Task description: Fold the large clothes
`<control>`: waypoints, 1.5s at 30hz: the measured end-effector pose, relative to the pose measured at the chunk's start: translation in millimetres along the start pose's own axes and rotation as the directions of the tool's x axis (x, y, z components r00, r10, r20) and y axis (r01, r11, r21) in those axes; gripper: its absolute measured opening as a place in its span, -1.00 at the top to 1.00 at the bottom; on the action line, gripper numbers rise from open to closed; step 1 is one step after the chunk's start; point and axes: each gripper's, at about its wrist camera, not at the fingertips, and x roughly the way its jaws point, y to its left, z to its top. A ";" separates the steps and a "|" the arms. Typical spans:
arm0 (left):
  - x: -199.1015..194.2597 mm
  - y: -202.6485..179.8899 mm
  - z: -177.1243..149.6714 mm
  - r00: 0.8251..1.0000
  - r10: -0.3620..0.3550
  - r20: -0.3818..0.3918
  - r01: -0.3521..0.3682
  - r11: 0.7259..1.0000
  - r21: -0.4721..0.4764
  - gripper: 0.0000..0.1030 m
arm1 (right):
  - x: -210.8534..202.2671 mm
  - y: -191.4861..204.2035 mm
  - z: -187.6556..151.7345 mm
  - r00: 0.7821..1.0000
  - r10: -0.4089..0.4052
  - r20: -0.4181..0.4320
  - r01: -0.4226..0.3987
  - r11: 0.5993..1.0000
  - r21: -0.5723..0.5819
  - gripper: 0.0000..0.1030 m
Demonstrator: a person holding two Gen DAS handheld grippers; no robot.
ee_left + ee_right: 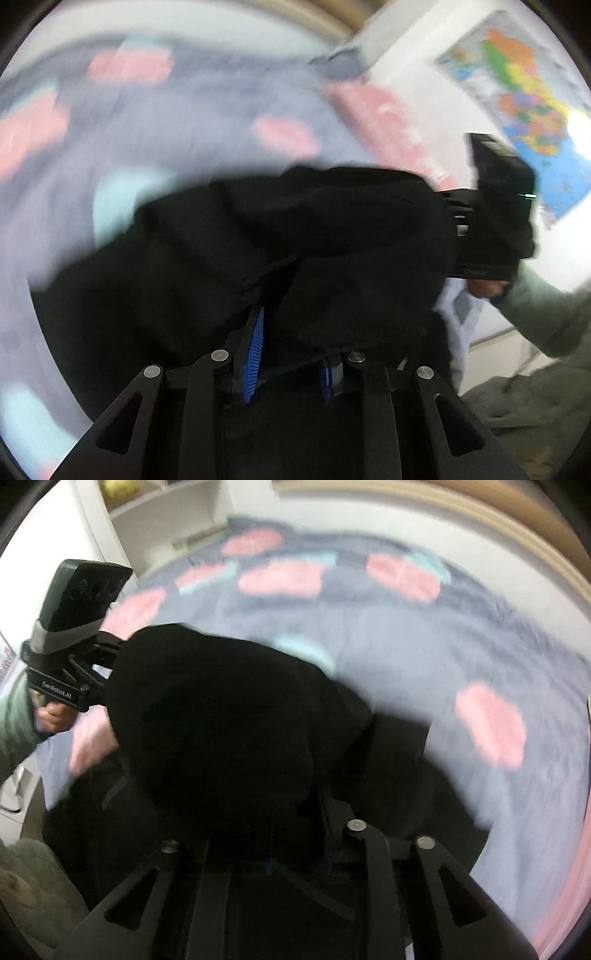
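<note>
Over the bed [388, 635], left tongs [291, 354] and right tongs [295, 834] each clamp the black garment [295, 229], lifted mid-fold; flattening remains.

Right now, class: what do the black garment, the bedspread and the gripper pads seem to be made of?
Black garment: soft matte cloth, likely knit or fleece; it bunches in rounded folds without shine.
Bedspread: printed woven fabric, probably cotton; flat, dull, blurred here.
Pads: blue ribbed rubber or plastic; fine ridges show.
</note>
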 end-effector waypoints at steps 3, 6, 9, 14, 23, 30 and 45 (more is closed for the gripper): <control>25.0 9.7 -30.4 0.997 0.021 -0.074 -0.029 0.993 -0.112 0.40 | 24.9 9.1 -26.4 0.997 -0.028 -0.073 0.030 0.999 0.022 0.49; 10.6 0.2 -48.8 0.996 0.057 -0.064 -0.064 0.991 -0.118 0.36 | 22.6 16.1 -41.3 0.993 -0.052 -0.109 0.056 0.998 0.033 0.44; -14.5 -5.6 -59.6 0.989 0.134 -0.058 -0.140 0.983 -0.117 0.27 | -3.7 10.5 -48.3 0.994 -0.044 -0.104 0.052 0.996 0.071 0.14; -65.2 -9.6 -54.4 0.975 0.222 0.027 -0.216 0.967 -0.138 0.26 | -56.0 -8.2 -52.7 0.999 -0.037 -0.040 0.042 0.989 0.144 0.06; -56.2 -62.5 40.1 0.974 0.119 0.193 -0.109 0.992 -0.063 0.00 | -36.8 -10.6 14.2 0.999 -0.007 0.035 -0.003 0.961 0.277 -0.16; 9.1 -54.2 39.7 0.995 0.051 0.080 -0.041 0.991 -0.124 0.00 | 96.1 -20.7 -14.1 0.969 0.072 -0.238 0.040 0.900 0.435 -0.16; 23.0 -60.8 -9.1 1.000 -0.002 0.008 0.004 0.989 -0.149 0.02 | -2.7 7.1 -41.7 0.998 0.038 -0.044 -0.019 0.926 0.376 -0.16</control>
